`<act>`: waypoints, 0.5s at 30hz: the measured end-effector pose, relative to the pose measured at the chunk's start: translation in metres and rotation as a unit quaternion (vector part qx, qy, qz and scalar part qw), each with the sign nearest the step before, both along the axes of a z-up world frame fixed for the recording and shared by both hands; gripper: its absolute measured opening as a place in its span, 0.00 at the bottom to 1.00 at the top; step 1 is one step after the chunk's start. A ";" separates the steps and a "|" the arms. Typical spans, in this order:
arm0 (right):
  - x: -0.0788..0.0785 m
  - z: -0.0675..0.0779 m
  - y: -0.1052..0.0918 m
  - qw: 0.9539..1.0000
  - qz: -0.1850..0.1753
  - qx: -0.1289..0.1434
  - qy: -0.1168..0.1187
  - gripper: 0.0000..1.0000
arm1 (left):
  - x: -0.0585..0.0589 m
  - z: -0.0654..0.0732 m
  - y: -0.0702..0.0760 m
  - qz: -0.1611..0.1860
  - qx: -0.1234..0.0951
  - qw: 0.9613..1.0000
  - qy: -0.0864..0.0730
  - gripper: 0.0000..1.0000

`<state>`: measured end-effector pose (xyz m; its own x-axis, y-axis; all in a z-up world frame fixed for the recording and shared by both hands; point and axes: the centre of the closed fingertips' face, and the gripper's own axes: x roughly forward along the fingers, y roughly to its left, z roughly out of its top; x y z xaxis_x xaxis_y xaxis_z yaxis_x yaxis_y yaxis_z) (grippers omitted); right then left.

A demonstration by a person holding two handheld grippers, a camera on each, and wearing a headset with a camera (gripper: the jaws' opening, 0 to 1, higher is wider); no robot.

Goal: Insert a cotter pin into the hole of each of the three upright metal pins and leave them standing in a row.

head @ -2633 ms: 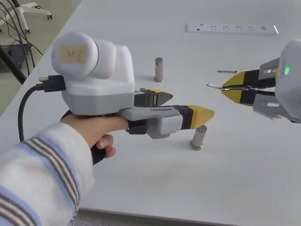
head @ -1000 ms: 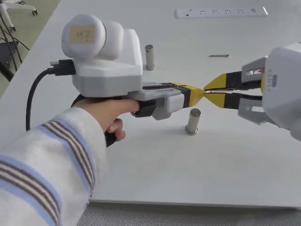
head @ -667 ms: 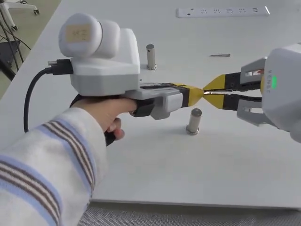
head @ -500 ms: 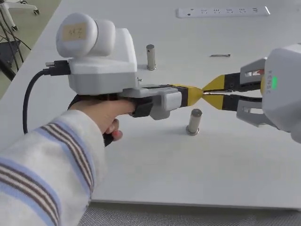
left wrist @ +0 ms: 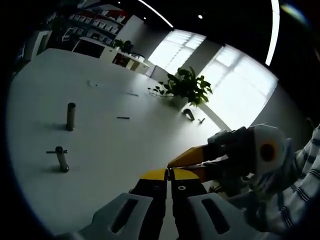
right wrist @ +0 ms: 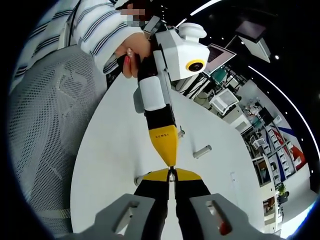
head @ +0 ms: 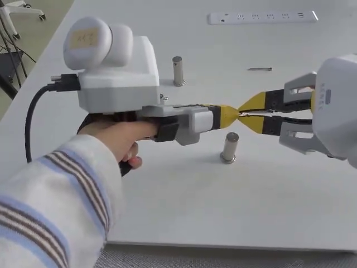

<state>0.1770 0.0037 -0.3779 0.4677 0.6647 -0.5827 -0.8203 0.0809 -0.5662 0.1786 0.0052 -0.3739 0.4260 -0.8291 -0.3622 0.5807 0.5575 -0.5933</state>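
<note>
Two grippers meet nose to nose at the centre right of the head view. The left gripper [head: 230, 114] has its jaws pressed together, and the right gripper [head: 246, 113] pinches a thin cotter pin [head: 261, 113] that runs back between its jaws. Whether the left jaws also bite the wire's front end I cannot tell, and that is the chief risk: if the right jaws let go before the left ones truly hold it, the wire drops to the table [head: 184, 212] and may skip away. With both clamped, any twist or pull between the hands could bend or spread its legs, and it would then refuse a hole. Just below the meeting tips stands the near metal pin [head: 229, 147], bare; a falling wire or a dipping jaw could tip it. The far metal pin [head: 178, 71], also bare, stands toward the upper middle. At the lower left of the left gripper view stands the fitted metal pin [left wrist: 61, 158], a wire through it. A careless sweep of the left gripper's body could knock it over and spoil the row. One spare cotter pin [head: 260, 69] lies at upper right.
</note>
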 end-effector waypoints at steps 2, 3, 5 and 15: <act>0.002 -0.001 -0.003 1.000 -0.006 -0.004 -0.003 0.02 | 0.000 -0.001 0.001 -0.001 0.003 1.000 0.000 0.00; 0.004 -0.001 -0.004 1.000 -0.010 -0.002 -0.004 0.05 | 0.000 -0.001 0.001 -0.001 0.003 1.000 0.000 0.00; 0.004 -0.002 -0.006 1.000 -0.013 -0.004 -0.001 0.11 | 0.000 -0.002 0.002 0.000 0.005 1.000 -0.002 0.00; 0.006 -0.016 -0.017 0.996 -0.052 0.013 0.068 0.16 | 0.000 0.002 0.008 -0.012 0.017 0.999 -0.032 0.00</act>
<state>0.1828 -0.0138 -0.3939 0.4537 0.6318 -0.6284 -0.8752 0.1831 -0.4478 0.1790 0.0130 -0.3723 0.4297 -0.8269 -0.3628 0.6304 0.5624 -0.5351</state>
